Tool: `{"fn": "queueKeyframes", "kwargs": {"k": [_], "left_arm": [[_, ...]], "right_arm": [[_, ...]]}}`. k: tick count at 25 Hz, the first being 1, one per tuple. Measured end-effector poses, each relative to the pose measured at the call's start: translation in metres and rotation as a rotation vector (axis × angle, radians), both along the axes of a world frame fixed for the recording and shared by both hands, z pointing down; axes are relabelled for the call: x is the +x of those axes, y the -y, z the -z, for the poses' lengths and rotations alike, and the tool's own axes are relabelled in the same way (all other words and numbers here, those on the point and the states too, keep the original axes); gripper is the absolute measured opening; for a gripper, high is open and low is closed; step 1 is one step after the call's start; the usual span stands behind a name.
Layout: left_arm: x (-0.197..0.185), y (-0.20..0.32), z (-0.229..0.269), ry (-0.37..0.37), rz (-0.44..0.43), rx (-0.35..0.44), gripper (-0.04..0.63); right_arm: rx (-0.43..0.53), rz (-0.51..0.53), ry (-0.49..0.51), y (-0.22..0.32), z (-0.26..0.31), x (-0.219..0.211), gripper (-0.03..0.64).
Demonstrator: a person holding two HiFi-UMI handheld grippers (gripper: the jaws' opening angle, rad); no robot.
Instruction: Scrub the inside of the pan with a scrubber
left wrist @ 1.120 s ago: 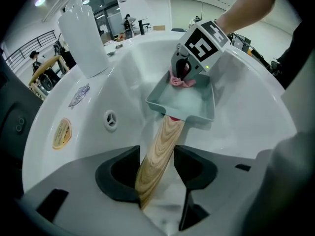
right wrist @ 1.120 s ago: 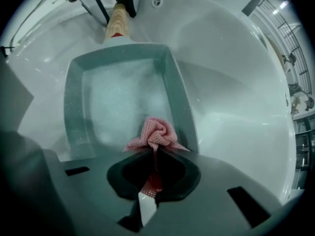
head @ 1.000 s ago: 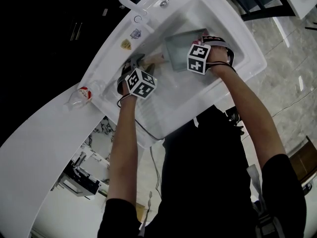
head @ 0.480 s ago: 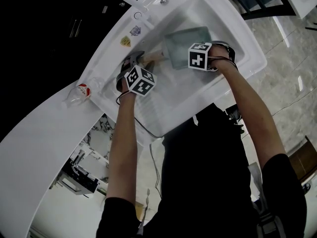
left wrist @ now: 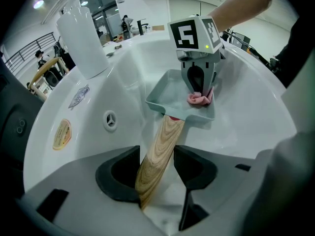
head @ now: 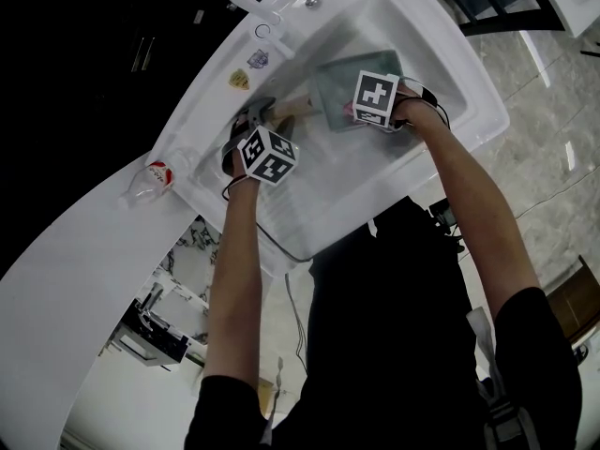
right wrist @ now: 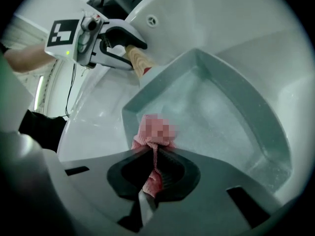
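Observation:
A pale green square pan (head: 339, 81) with a wooden handle (left wrist: 158, 149) sits tilted inside the white sink (head: 441, 64). My left gripper (left wrist: 156, 157) is shut on that handle; in the head view it is at the sink's left side (head: 266, 118). My right gripper (right wrist: 153, 168) is shut on a pink scrubber (right wrist: 153, 131) and presses it onto the pan's floor (right wrist: 221, 112) near the handle-side wall. From the left gripper view the right gripper (left wrist: 199, 85) stands over the pan (left wrist: 170, 95) with the scrubber (left wrist: 198, 99) under it.
A white faucet (left wrist: 82, 38) rises at the sink's far rim, with an overflow hole (left wrist: 109, 119) and two stickers (head: 239, 81) on the wall below it. A small wrapped object (head: 155, 174) lies on the counter to the left. A metal spoon-like piece (head: 312, 5) rests on the far rim.
My right gripper has slid the scrubber a little toward the far side of the pan. The left gripper keeps its hold on the handle, hardly moved.

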State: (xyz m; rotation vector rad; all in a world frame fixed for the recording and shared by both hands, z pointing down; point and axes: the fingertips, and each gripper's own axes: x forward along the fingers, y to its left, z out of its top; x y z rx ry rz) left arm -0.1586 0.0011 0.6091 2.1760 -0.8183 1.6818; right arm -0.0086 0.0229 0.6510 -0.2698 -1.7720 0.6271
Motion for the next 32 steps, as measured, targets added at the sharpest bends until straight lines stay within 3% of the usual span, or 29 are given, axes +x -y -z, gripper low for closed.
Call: {"fn": "queueKeyframes", "kwargs": {"k": [9, 16, 26, 28, 32], "left_arm": [[0.0, 0.0, 0.0, 0.011, -0.01, 0.008, 0.21], [-0.001, 0.0, -0.001, 0.015, -0.018, 0.016, 0.209], [0.001, 0.001, -0.001, 0.015, -0.016, 0.011, 0.209], [0.001, 0.001, -0.001, 0.016, -0.017, 0.012, 0.209], [0.0, 0.0, -0.001, 0.017, -0.019, 0.018, 0.209]], "right_arm": [[-0.031, -0.092, 0.141, -0.01, 0.011, -0.06, 0.035], [0.008, -0.228, 0.207, -0.002, 0.012, -0.069, 0.035], [0.214, -0.447, 0.242, 0.057, 0.009, -0.08, 0.035], [0.284, -0.445, 0.244, 0.069, 0.011, -0.082, 0.036], [0.482, -0.311, 0.246, 0.083, 0.012, -0.086, 0.037]]}}
